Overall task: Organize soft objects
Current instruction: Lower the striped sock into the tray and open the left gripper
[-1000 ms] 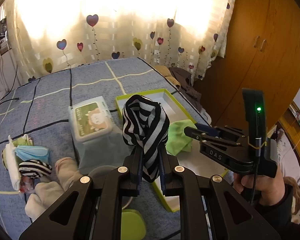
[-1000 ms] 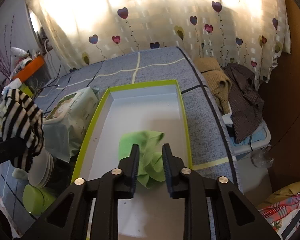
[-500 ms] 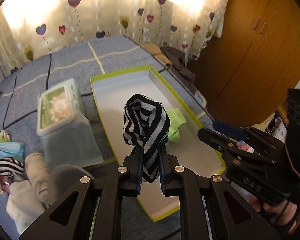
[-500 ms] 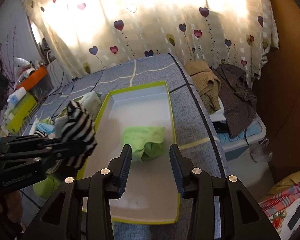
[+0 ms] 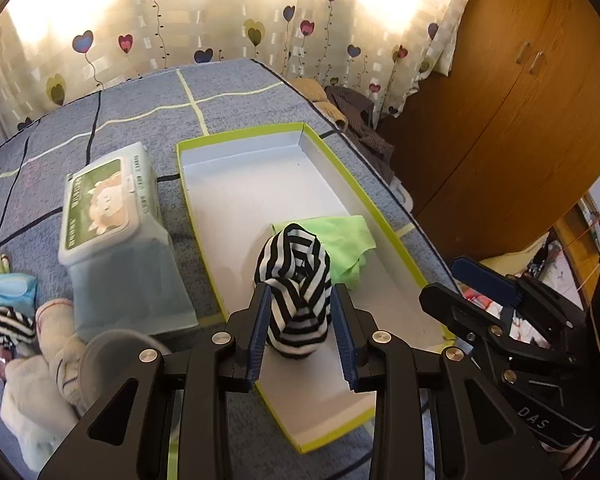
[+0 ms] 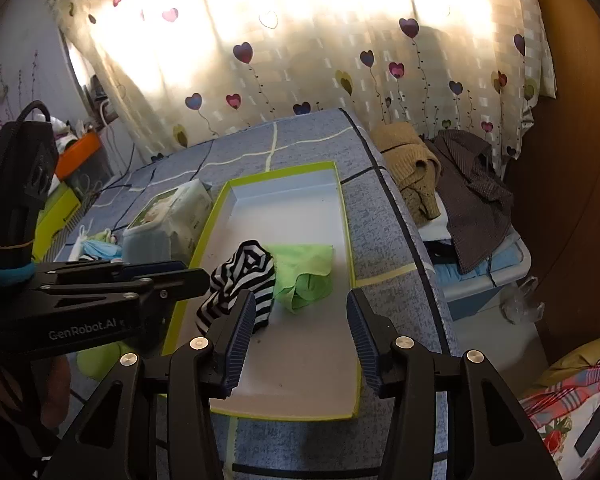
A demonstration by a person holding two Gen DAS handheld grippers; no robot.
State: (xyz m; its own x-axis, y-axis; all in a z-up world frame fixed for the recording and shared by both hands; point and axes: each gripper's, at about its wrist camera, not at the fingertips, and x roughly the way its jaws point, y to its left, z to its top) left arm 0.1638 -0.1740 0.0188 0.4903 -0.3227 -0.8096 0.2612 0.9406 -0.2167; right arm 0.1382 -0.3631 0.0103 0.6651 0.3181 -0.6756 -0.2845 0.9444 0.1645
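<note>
Striped black-and-white sock [image 5: 296, 292] stands in the green-rimmed box [image 5: 384, 232], between the parted fingers of the left claw [image 5: 300, 320]
Whether the pads still touch the sock is hard to tell, a gap shows on each side, so the claw reads as spread; its base sits on the white floor, just beside a crumpled green cloth [image 5: 340, 240]; right claw [image 6: 300, 328] hangs wide over the box's near end, holding nothing; left of the box a wipes pack [image 5: 108, 204] lies on the blue bed cover [image 5: 228, 92]; more socks [image 5: 40, 344] at the left edge are cut off and blurred
</note>
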